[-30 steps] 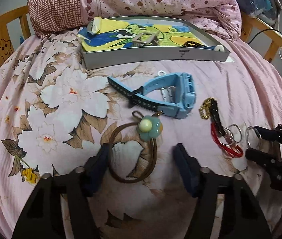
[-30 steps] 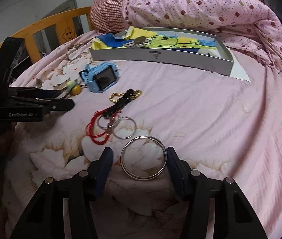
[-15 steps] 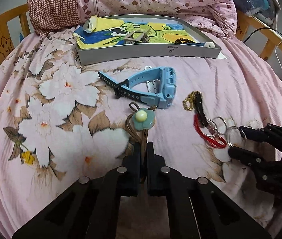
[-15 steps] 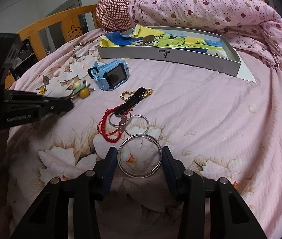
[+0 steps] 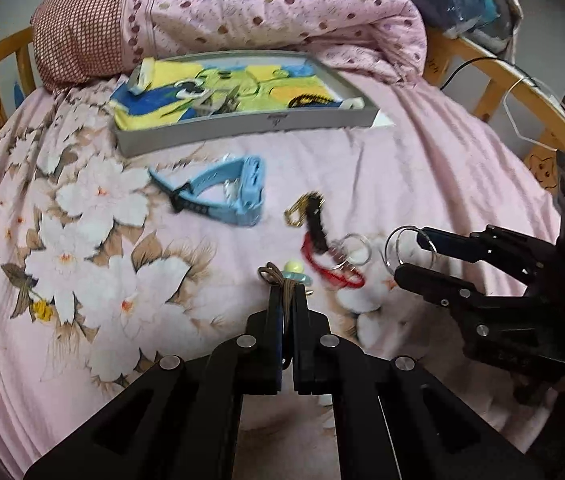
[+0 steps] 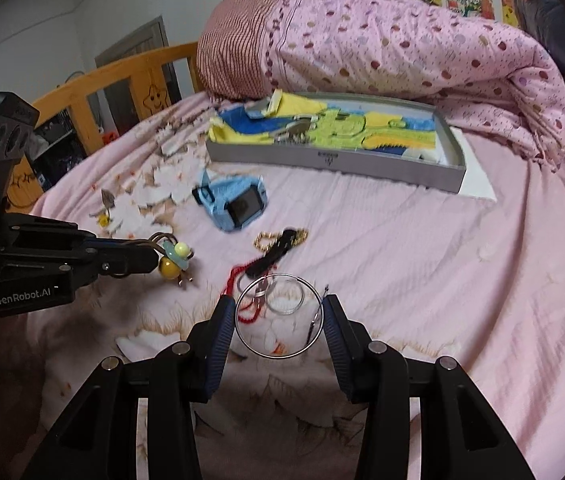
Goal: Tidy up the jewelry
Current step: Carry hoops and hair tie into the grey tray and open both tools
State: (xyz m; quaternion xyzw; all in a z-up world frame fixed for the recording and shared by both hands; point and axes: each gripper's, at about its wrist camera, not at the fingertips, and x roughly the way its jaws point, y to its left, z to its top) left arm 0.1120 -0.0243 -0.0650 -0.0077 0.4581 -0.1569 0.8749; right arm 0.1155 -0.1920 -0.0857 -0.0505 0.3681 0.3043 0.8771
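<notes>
My left gripper (image 5: 288,294) is shut on the brown cord of a hair tie (image 5: 282,280) with a green flower charm (image 6: 176,254). It hangs lifted just off the bedspread. My right gripper (image 6: 276,308) is shut on a large silver bangle (image 6: 278,356), its pads pressing the rim from both sides, raised slightly above the bed. In the left wrist view the right gripper (image 5: 414,254) and the bangle (image 5: 392,246) show at the right. A grey tray (image 5: 242,130) with a cartoon liner lies at the far side and holds a few items.
A blue smartwatch (image 5: 242,196) lies in front of the tray. A tangle of red cord, black strap and gold chain (image 6: 274,256) with a smaller silver ring (image 6: 286,300) lies between the grippers. A rolled pink quilt (image 6: 402,48) and wooden bed rails border the bed.
The left gripper closed on the hair tie's cord and lifted it, bunching the loop. The right gripper closed onto the bangle and raised it off the bedspread.
</notes>
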